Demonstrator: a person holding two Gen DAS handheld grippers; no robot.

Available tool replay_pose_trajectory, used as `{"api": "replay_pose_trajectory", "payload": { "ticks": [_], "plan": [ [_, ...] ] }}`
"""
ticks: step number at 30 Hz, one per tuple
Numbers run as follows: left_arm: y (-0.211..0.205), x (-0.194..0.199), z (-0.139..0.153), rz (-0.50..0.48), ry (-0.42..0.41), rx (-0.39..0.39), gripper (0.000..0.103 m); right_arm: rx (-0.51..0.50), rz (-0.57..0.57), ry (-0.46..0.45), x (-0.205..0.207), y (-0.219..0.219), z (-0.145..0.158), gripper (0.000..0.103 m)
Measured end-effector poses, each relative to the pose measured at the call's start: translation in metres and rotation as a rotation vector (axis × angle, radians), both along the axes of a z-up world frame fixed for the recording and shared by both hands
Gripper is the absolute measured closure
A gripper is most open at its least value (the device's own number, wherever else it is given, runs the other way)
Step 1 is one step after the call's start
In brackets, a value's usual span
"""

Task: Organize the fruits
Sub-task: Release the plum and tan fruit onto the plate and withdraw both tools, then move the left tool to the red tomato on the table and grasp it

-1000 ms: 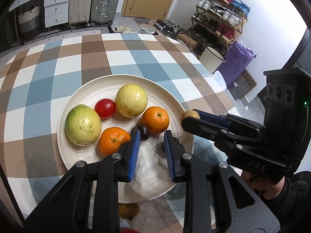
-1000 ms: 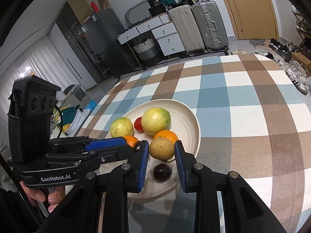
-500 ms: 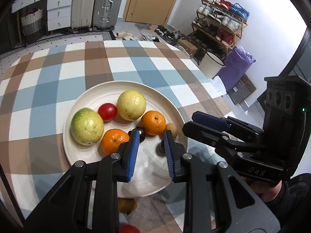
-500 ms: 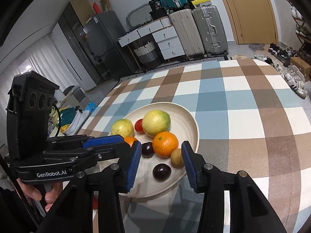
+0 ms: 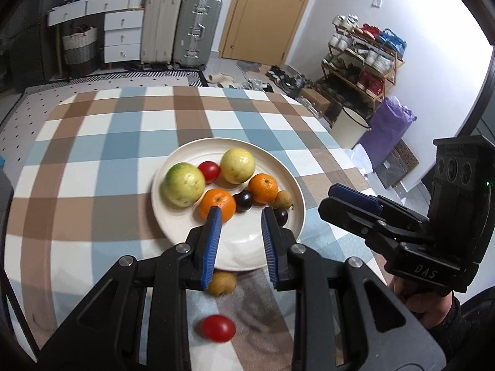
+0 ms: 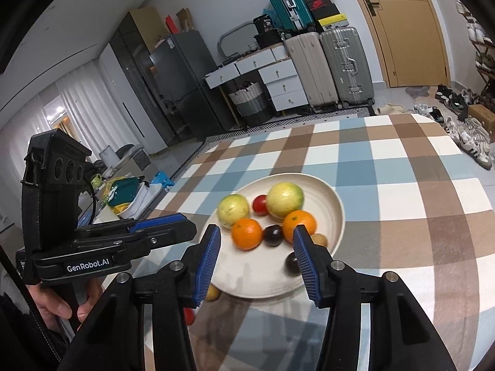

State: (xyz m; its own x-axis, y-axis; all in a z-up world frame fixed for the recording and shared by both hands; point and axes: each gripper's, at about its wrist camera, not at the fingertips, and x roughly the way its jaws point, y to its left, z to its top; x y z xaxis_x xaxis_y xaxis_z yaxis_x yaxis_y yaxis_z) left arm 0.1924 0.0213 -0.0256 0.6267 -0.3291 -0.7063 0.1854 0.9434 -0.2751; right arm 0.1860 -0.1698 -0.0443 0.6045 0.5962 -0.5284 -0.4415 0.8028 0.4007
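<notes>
A cream plate on the checked tablecloth holds two green-yellow guavas, a red tomato, two oranges, two dark plums and a small brown fruit. Another small brown fruit and a red tomato lie on the cloth just before the plate. My left gripper is open and empty above the plate's near edge. My right gripper is open and empty above the plate; it also shows in the left wrist view.
The table's right edge drops to a floor with a shoe rack, a white bin and a purple bag. Suitcases and drawers stand beyond the far edge.
My right gripper let go of the small brown fruit onto the plate's right side, opened wide and drew back. My left gripper also pulled back and opened wider.
</notes>
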Motion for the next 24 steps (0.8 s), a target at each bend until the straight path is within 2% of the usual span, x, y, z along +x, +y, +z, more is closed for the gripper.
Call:
{"api": "replay_pose_trajectory", "payload": {
  "ticks": [2, 5, 10, 11, 13, 20, 24],
  "plan": [
    [0.005, -0.010, 0.002, 0.010, -0.009, 0.001, 0.080, 0.001, 0.008, -0.015, -0.008, 0.005, 0.003, 0.053],
    [0.013, -0.027, 0.006, 0.032, -0.032, 0.011, 0.074, 0.006, 0.022, -0.038, -0.019, 0.011, 0.009, 0.053],
    [0.026, -0.050, 0.011, 0.072, -0.071, 0.013, 0.054, -0.004, 0.028, -0.074, -0.039, 0.022, 0.016, 0.033],
    [0.029, -0.056, 0.012, 0.082, -0.082, 0.011, 0.051, -0.004, 0.028, -0.078, -0.042, 0.023, 0.017, 0.031],
    [0.033, -0.064, 0.013, 0.099, -0.093, 0.011, 0.040, -0.004, 0.035, -0.083, -0.047, 0.028, 0.018, 0.027],
    [0.051, -0.093, 0.017, 0.144, -0.128, -0.001, 0.024, -0.023, 0.059, -0.103, -0.064, 0.045, 0.021, 0.019],
    [0.061, -0.105, 0.019, 0.169, -0.145, -0.007, 0.021, -0.026, 0.060, -0.117, -0.073, 0.050, 0.024, 0.016]
  ]
}}
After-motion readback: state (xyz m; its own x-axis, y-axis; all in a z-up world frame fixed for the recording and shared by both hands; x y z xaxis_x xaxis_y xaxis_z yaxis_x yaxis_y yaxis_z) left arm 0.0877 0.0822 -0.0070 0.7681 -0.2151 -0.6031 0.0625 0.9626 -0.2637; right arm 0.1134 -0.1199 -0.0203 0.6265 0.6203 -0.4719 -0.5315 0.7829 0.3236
